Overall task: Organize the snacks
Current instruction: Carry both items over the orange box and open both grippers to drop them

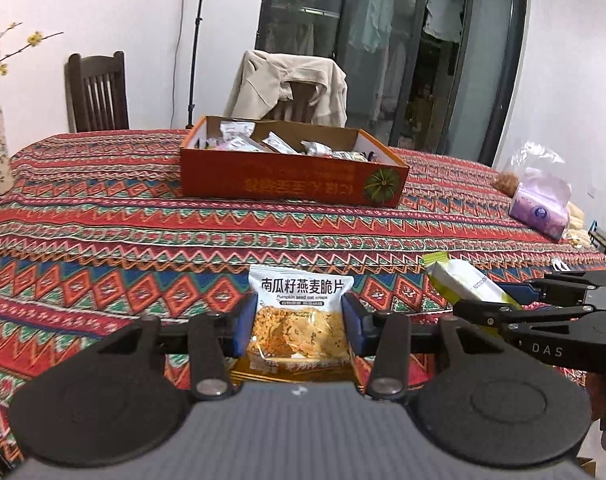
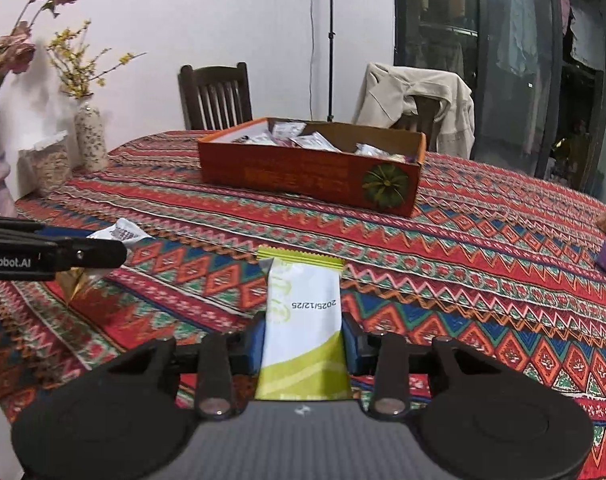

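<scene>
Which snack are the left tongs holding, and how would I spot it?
Start at the orange cardboard box on the patterned tablecloth, then come toward the near edge. There the left tongs pinch an oat crisp packet: white top with black lettering, clear window showing golden crisps. The packet beside it, in the right tongs, is green and white.

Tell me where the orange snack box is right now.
In both wrist views the orange box sits mid-table on the patterned tablecloth, beyond both grippers, in front of the chair draped with a beige jacket.
</scene>
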Demonstrator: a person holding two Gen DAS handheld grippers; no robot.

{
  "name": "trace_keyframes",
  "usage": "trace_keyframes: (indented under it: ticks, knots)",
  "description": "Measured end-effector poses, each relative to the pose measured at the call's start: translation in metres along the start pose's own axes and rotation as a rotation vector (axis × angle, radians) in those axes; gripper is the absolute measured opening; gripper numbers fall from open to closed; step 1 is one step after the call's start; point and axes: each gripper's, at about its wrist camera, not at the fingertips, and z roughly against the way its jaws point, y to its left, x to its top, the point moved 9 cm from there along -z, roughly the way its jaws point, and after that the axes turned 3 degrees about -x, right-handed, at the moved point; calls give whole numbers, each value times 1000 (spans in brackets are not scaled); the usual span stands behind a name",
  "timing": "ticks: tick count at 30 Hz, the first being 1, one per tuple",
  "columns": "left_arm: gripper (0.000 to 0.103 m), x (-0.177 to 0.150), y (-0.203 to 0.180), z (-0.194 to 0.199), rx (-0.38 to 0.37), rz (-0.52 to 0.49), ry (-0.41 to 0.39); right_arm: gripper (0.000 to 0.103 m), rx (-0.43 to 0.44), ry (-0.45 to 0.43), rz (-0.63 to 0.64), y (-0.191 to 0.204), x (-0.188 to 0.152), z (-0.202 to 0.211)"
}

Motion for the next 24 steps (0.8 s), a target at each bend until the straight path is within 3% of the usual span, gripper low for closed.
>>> trace_keyframes:
  ticks: [13,18,24]
  knots:
    - [46,18,16,9,-31,34,-40,37,16,-13,33,22,12,7]
    - [46,62,23,-10,-51,6,-79,37,41,-45,38,16,38,1]
    - [46,121,31,-62,-80,-10,-78,37,47,-110,57,-3,94,-22]
